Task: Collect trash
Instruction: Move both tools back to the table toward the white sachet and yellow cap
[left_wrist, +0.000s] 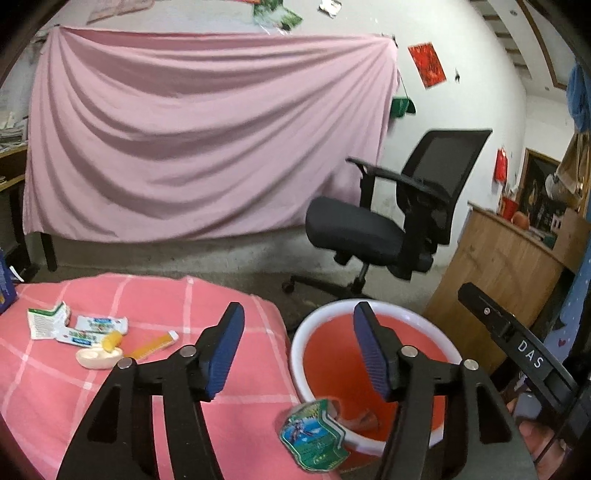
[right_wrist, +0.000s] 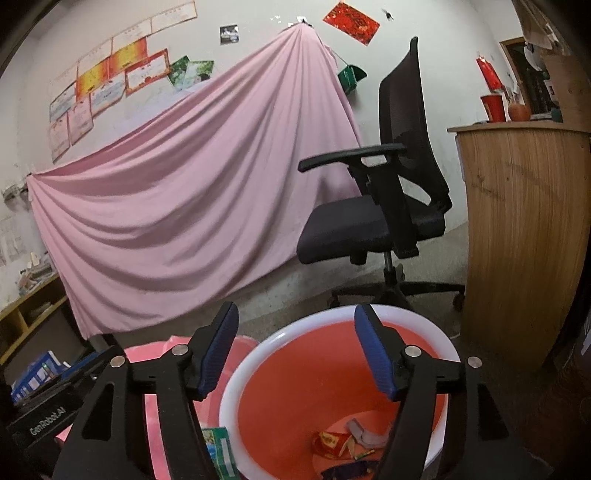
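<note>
My left gripper (left_wrist: 297, 350) is open with nothing between its blue pads, above the edge of a pink checked bed (left_wrist: 221, 424) and a red basin with a white rim (left_wrist: 301, 343). A green printed wrapper (left_wrist: 314, 439) is below it at the basin's near left rim; whether it rests there or is in the air I cannot tell. More trash lies on the bed at the left: a white and green carton (left_wrist: 46, 321), small tubes (left_wrist: 101, 326), a yellow cap (left_wrist: 111, 340). My right gripper (right_wrist: 295, 350) is open and empty over the basin (right_wrist: 255, 354), which holds a red wrapper (right_wrist: 328, 441) and paper scraps (right_wrist: 360, 430). The green wrapper (right_wrist: 219, 450) shows at its left rim.
A black office chair (left_wrist: 388, 221) stands behind the basin. A wooden counter (right_wrist: 524, 221) is at the right. A pink sheet (left_wrist: 203, 140) hangs across the back wall. Blue boxes (right_wrist: 37, 373) sit low on the left.
</note>
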